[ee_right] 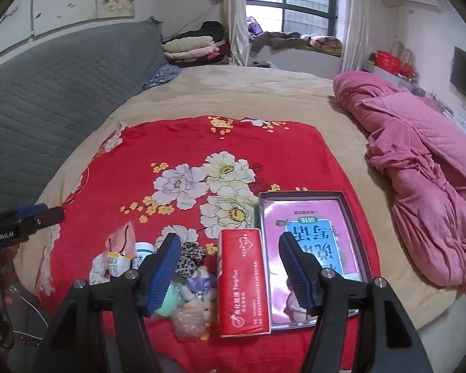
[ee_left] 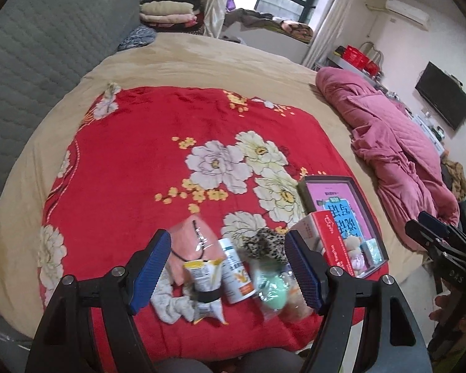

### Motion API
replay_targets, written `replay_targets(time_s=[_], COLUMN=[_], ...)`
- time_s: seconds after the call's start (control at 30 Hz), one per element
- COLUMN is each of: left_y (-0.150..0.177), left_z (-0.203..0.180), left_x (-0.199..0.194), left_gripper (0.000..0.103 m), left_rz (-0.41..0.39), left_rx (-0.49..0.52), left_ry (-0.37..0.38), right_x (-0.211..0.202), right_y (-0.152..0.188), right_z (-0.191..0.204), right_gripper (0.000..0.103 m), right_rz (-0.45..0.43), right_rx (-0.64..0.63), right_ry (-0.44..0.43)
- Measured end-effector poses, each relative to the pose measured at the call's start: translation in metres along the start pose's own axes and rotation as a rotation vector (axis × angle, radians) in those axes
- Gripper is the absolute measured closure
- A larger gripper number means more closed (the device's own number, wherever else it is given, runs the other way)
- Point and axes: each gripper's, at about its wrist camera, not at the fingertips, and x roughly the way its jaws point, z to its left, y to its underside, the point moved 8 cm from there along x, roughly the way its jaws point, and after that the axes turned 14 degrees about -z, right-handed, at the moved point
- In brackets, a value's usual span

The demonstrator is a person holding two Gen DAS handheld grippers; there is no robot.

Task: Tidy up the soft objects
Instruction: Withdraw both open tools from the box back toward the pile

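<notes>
A pile of small items lies on the red floral blanket [ee_left: 171,143] near the front edge. It holds a pink cloth [ee_left: 192,242], a white cloth [ee_left: 171,304], a snack packet [ee_left: 205,283], a white bottle [ee_left: 236,276], a leopard-print scrunchie [ee_left: 264,245], a green soft toy [ee_left: 273,286] and a bagged plush [ee_right: 189,320]. My left gripper [ee_left: 228,273] is open above the pile. My right gripper [ee_right: 230,273] is open above a red tissue box [ee_right: 244,283]. A shallow tray [ee_right: 344,199] with a pink and blue sheet holds a small plush [ee_right: 295,307].
The tray also shows in the left wrist view [ee_left: 357,186]. A pink quilt [ee_right: 419,168] is heaped on the right of the beige bed [ee_right: 233,93]. A grey quilted headboard [ee_right: 62,99] stands at the left. Folded clothes [ee_right: 189,46] lie at the back.
</notes>
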Motion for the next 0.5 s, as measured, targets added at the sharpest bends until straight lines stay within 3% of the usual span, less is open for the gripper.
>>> replay_targets(time_s=[0.5], left_y=[0.038], left_z=[0.027], left_x=[0.007], left_gripper=[0.026], left_rz=[0.05], left_rx=[0.004], left_ry=[-0.044], right_x=[0.006], right_y=[0.039], right_z=[0.045], right_gripper=[0.038], right_rz=[0.067], right_rx=[-0.051], right_ry=[-0.06])
